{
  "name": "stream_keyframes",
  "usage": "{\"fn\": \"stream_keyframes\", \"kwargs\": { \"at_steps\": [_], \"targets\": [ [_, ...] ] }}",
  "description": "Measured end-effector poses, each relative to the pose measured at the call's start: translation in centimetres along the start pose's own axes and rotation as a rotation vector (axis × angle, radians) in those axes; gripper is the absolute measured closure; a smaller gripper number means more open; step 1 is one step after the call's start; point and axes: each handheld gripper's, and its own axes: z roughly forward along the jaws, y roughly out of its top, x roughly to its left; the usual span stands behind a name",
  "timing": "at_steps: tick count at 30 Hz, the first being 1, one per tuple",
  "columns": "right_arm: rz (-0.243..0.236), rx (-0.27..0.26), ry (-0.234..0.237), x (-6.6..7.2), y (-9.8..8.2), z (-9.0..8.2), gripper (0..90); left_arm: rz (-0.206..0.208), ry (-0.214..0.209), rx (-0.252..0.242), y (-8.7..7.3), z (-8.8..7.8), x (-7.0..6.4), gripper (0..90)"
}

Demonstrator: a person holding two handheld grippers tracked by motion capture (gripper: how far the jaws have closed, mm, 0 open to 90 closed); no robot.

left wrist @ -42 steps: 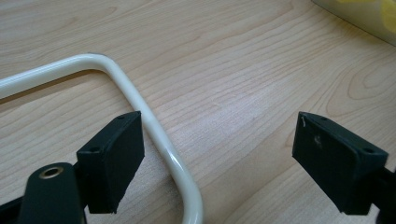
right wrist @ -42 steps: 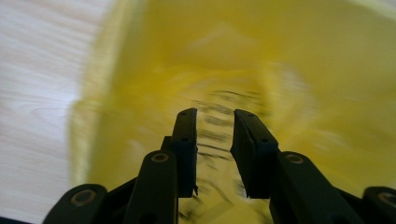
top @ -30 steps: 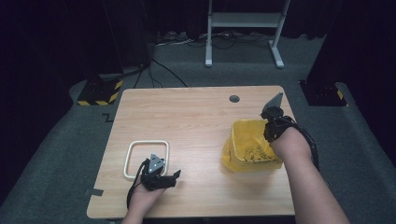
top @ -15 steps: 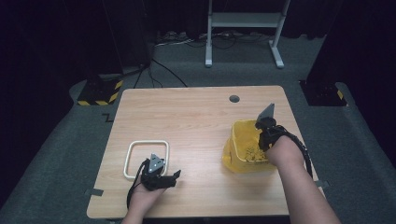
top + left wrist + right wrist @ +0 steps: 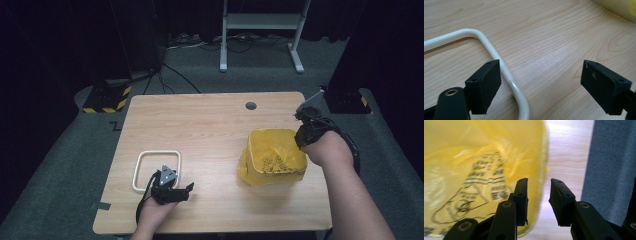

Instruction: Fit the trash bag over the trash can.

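A yellow bag (image 5: 272, 160) lines a bin on the right of the wooden table (image 5: 210, 125). My right gripper (image 5: 303, 134) hangs over the bin's far right rim. In the right gripper view, the right gripper (image 5: 537, 195) has its jaws a little apart, and they have just been opening. The bag (image 5: 474, 170) edge runs below the gap, with no pad pressing on it. A white rounded-square frame (image 5: 142, 162) lies flat at the near left. My left gripper (image 5: 187, 189) rests just right of it. In the left gripper view, the left gripper (image 5: 540, 80) stands open, with the frame's rail (image 5: 486, 42) beside one pad.
A round cable hole (image 5: 251, 106) sits near the table's far edge. The table's right edge lies just beyond the bin, with grey carpet (image 5: 614, 170) below. A white stand (image 5: 260, 30) and cables lie on the floor behind the table.
The right gripper first moved left over the bin's far rim, then pulled back right and upward. The left gripper and the frame have not moved.
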Motion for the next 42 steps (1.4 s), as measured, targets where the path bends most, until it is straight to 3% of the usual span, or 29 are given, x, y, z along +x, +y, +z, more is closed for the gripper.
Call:
{"fn": "stream_keyframes", "kwargs": {
  "at_steps": [6,12,23,25,29,33,38,42],
  "targets": [
    [0.04,0.006,-0.018,-2.9,-0.6,1.2,68.2,0.003,-0.002,0.003,0.0,0.1,-0.1,16.7],
    [0.035,0.0,0.006,-4.6,-1.4,3.7,65.2,0.009,-0.004,0.006,0.0,0.2,-0.1,16.7],
    [0.001,-0.038,0.085,-5.3,-2.4,8.9,60.1,0.016,-0.006,0.011,0.0,0.2,-0.4,16.7],
    [-0.007,-0.065,0.1,-5.4,-2.6,9.5,58.2,0.014,-0.01,0.013,0.0,0.3,-0.5,16.7],
    [-0.02,-0.174,0.106,-5.7,-3.1,10.5,53.5,0.024,-0.006,0.017,0.0,0.3,-0.5,16.7],
    [-0.029,-0.379,0.094,-6.2,-3.9,11.4,45.3,0.025,-0.008,0.013,0.0,0.3,-0.5,16.7],
    [-0.074,-0.595,0.105,-6.0,-5.1,12.7,44.3,0.016,-0.01,0.006,0.0,0.4,-0.6,16.8],
    [-0.114,-0.683,0.103,-5.1,-6.0,13.5,45.9,0.011,-0.012,-0.004,0.1,0.3,-0.6,16.7]
  ]
}}
